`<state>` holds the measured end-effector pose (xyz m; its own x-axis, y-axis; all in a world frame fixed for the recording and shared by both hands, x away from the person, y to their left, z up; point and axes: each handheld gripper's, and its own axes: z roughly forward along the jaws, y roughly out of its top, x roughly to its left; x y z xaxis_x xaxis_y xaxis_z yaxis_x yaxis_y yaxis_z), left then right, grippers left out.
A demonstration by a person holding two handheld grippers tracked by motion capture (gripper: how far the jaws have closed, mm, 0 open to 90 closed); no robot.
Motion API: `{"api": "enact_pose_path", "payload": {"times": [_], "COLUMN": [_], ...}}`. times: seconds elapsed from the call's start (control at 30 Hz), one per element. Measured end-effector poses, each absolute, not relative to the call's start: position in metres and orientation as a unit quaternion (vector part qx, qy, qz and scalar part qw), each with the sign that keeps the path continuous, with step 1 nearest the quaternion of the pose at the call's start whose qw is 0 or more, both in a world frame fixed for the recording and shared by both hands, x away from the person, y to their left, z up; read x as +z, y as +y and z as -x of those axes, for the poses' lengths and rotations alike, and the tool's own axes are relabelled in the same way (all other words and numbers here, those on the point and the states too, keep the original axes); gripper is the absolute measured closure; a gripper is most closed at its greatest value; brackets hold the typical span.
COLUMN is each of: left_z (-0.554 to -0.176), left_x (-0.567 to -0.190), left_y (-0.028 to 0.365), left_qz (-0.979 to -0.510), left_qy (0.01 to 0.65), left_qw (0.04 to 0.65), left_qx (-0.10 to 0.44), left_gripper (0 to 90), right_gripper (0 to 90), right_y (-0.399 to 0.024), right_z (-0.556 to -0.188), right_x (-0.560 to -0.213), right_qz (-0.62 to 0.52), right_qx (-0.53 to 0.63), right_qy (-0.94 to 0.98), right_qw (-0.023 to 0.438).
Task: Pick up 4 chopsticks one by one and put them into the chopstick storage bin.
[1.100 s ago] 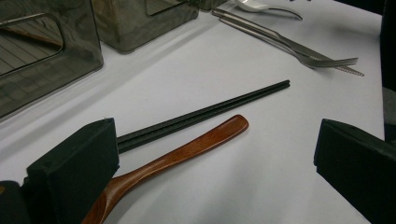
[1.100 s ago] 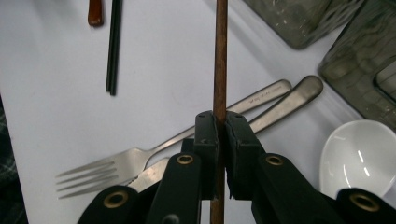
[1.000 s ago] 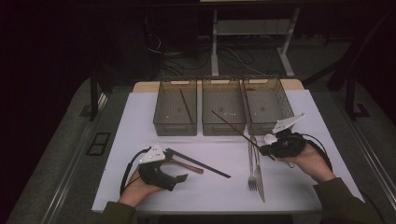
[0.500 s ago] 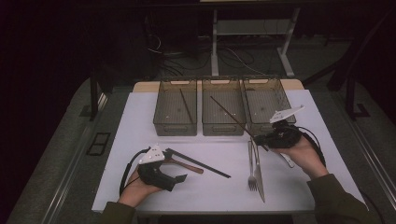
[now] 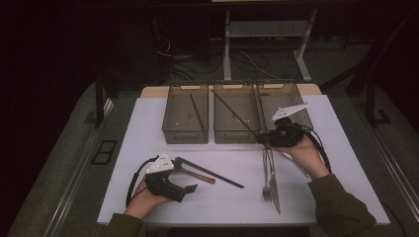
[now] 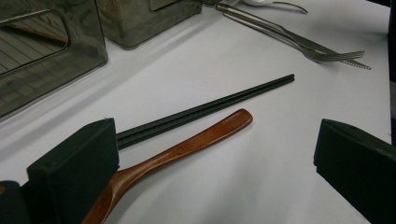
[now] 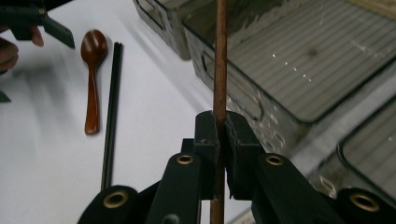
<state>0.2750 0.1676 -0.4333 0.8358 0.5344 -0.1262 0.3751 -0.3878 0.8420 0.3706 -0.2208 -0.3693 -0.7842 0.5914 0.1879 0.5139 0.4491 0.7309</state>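
Chopstick (image 7: 220,60) first: it's a brown wooden one, pinched between the pads of my right claw (image 7: 222,140), which is clamped right down on it with no gap to spare. I've got it near one end, so most of the stick pokes out ahead and reaches over the middle bin (image 5: 236,114), which I figure makes it easy to tip the far end in first and let the rest follow. In the high view it runs on a slant from my right hand (image 5: 301,148) up across that bin.

Left bin (image 5: 187,116) already has another brown stick (image 5: 197,111) lying in it, so my guess is this one should go there with it rather than in the middle one.

My left claw (image 5: 175,185) is sitting on the white mat (image 5: 148,123) with its jaws wide apart, holding nothing. The wooden spoon (image 6: 187,144) and the pair of black chopsticks (image 6: 210,109) lie right in front of it, between the jaws' line of sight, so it's parked ready for those.

Fork (image 5: 267,173) and knife (image 5: 273,180) lie side by side just below my right hand, untouched.
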Motion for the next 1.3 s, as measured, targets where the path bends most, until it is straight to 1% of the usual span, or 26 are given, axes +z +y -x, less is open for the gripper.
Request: {"api": "enact_pose_path", "payload": {"times": [0.57, 0.97, 1.3], "left_z": [-0.275, -0.275, -0.275], "left_x": [-0.433, -0.433, -0.433], "left_y": [0.167, 0.166, 0.167], "left_qz": [-0.827, -0.826, -0.826], "left_qy": [0.275, 0.273, 0.274], "left_qw": [0.483, 0.486, 0.486], "left_qx": [0.084, 0.082, 0.080], "left_gripper": [0.0, 0.0, 0.0], "right_gripper": [83.3, 83.3, 83.3], "right_y": [-0.185, -0.155, -0.125], "right_z": [-0.399, -0.420, -0.438], "right_x": [-0.356, -0.349, -0.343], "right_qz": [-0.350, -0.365, -0.366], "right_qx": [0.454, 0.454, 0.447], "right_qy": [0.817, 0.811, 0.814], "right_qw": [0.059, 0.053, 0.057]}}
